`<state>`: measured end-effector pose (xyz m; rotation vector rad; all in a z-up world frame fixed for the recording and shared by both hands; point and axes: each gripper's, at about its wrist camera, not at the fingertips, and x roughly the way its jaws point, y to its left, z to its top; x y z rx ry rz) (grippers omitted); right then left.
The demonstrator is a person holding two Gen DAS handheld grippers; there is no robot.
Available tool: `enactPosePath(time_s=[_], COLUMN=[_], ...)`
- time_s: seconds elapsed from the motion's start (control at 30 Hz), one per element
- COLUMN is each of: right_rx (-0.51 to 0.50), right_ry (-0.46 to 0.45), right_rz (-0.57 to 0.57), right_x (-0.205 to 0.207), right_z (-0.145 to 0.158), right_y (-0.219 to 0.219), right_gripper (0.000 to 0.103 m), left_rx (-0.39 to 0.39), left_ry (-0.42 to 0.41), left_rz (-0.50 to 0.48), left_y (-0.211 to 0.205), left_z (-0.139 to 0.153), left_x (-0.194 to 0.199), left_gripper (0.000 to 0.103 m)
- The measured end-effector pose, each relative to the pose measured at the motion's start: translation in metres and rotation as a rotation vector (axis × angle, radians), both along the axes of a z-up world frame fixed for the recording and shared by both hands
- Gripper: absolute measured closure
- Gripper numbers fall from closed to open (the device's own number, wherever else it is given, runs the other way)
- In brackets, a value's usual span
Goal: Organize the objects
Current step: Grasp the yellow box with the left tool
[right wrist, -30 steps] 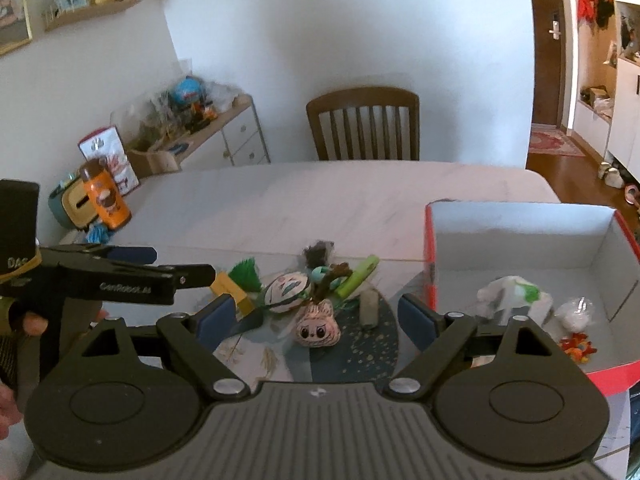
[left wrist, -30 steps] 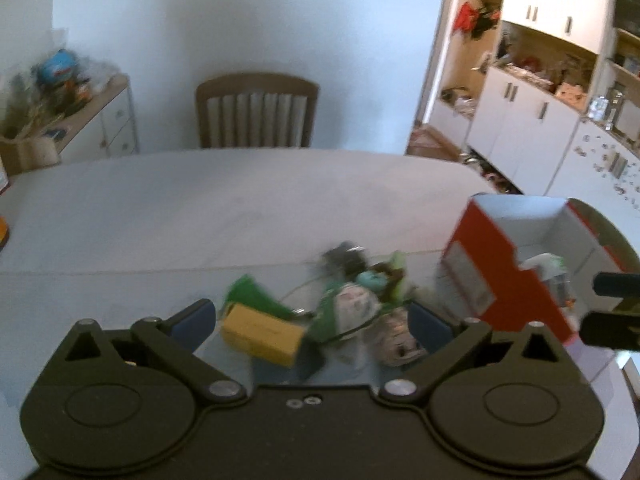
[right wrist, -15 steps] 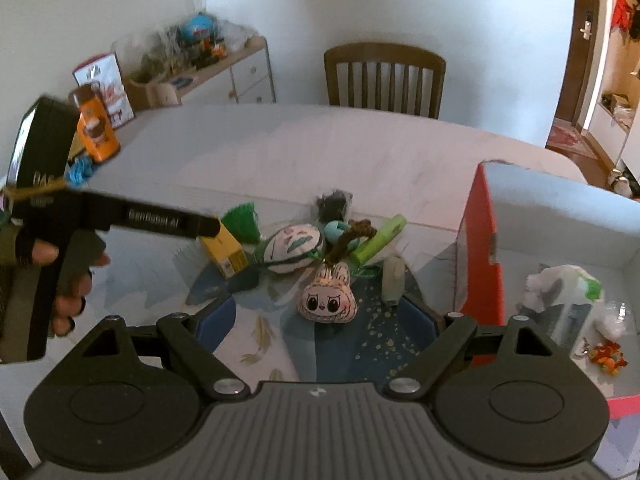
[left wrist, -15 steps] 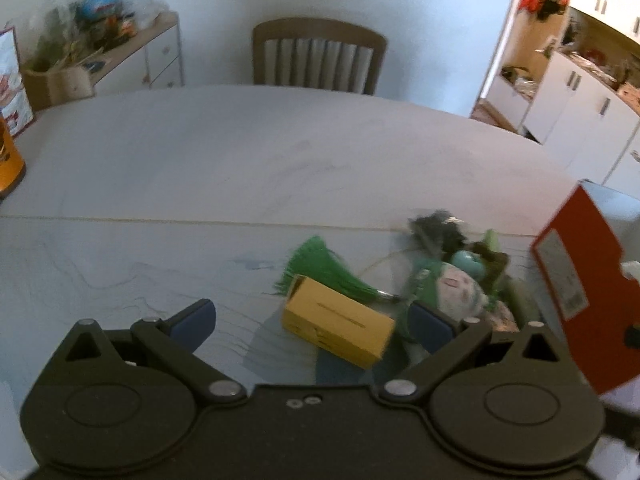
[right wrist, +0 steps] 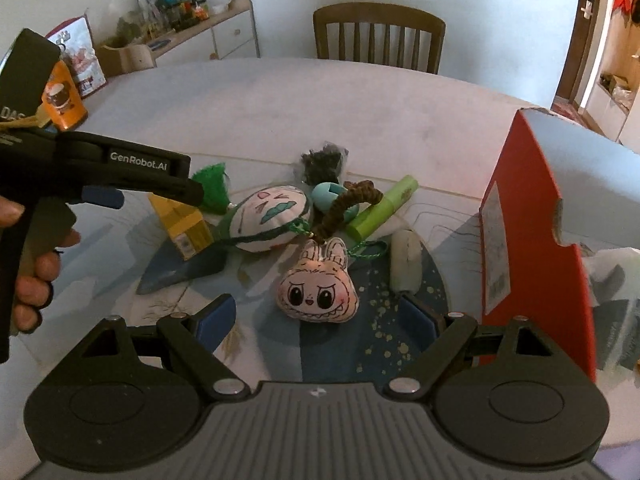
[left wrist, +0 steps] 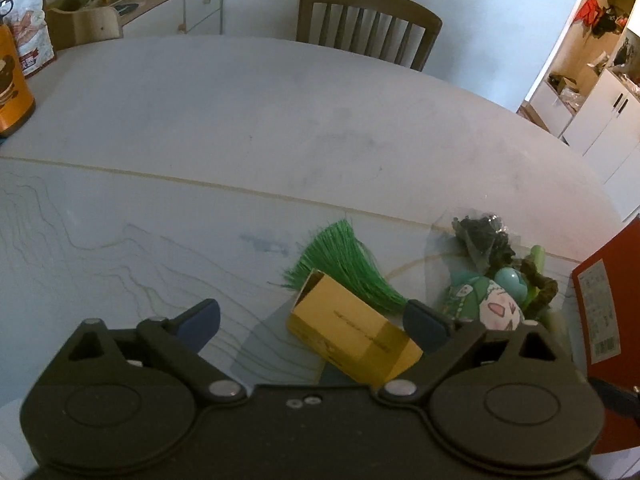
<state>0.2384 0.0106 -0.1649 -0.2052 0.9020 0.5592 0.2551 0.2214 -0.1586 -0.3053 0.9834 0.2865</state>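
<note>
A pile of small items lies on the table beside a red cardboard box (right wrist: 532, 216) (left wrist: 600, 312). My left gripper (left wrist: 312, 320) is open and low over a yellow box (left wrist: 352, 336) (right wrist: 182, 224), which lies between its fingers, nearer the right one. A green tassel (left wrist: 348, 268) lies just beyond it. My right gripper (right wrist: 316, 316) is open, with a pink bunny plush (right wrist: 318, 284) just ahead between its fingertips. Behind the bunny are a white face plush (right wrist: 272, 216), a teal egg (right wrist: 330, 196), a green tube (right wrist: 384, 208) and a black bag (right wrist: 324, 162).
A person's hand (right wrist: 36, 272) holds the left gripper at the left of the right wrist view. A wooden chair (right wrist: 378, 36) stands at the table's far side. An orange can (right wrist: 66, 100) sits at the far left, and a cluttered sideboard (right wrist: 192, 32) lines the wall.
Both grippers have come forward and lower toward the pile. The yellow box now sits between the left fingers, and the bunny plush is closer to the right fingertips.
</note>
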Motion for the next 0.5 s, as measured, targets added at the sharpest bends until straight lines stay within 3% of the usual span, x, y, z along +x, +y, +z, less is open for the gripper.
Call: enactPosePath(time_s=[0.4,0.5], right_rx=[-0.017,-0.030], right_ry=[-0.013,-0.012], right_rz=[0.022,0.029], right_x=[0.015,0.018], right_z=[-0.010,-0.013], right_y=[0.013,0.015], right_gripper=[0.015,0.019], left_rx=[-0.035,-0.054], left_ry=[-0.001,-0.007], left_rz=[0.003,0.002], left_y=[-0.003,0.000], left_z=[-0.001,-0.001], left_x=[-0.006,-0.005], left_gripper=[0.029,0.040])
